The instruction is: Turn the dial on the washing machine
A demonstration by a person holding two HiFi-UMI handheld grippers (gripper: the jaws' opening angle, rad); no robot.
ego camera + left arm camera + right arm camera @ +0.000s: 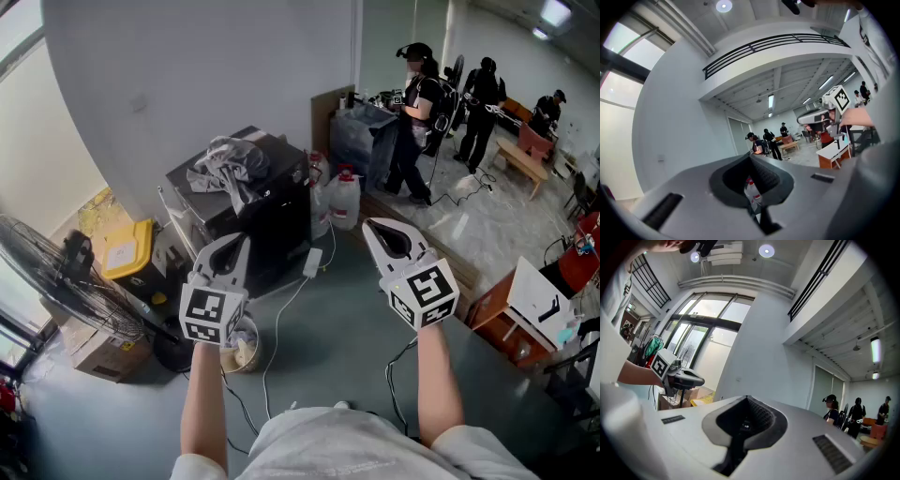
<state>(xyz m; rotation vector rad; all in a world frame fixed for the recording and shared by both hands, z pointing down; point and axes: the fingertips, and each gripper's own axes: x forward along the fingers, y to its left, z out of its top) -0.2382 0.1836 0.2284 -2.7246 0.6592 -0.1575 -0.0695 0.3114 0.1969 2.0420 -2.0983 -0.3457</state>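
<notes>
The washing machine is a dark box against the white wall, with a crumpled grey cloth on its lid. I cannot make out its dial from here. My left gripper is held up in front of the machine's near side, jaws together and nothing between them. My right gripper hangs further right over the floor, also shut and empty. Both gripper views point up into the room. The left gripper and right gripper show closed tips there.
Two plastic jugs stand right of the machine, and a white cable trails across the floor. A standing fan and a yellow box are at left. People stand at back right. A wooden desk is at right.
</notes>
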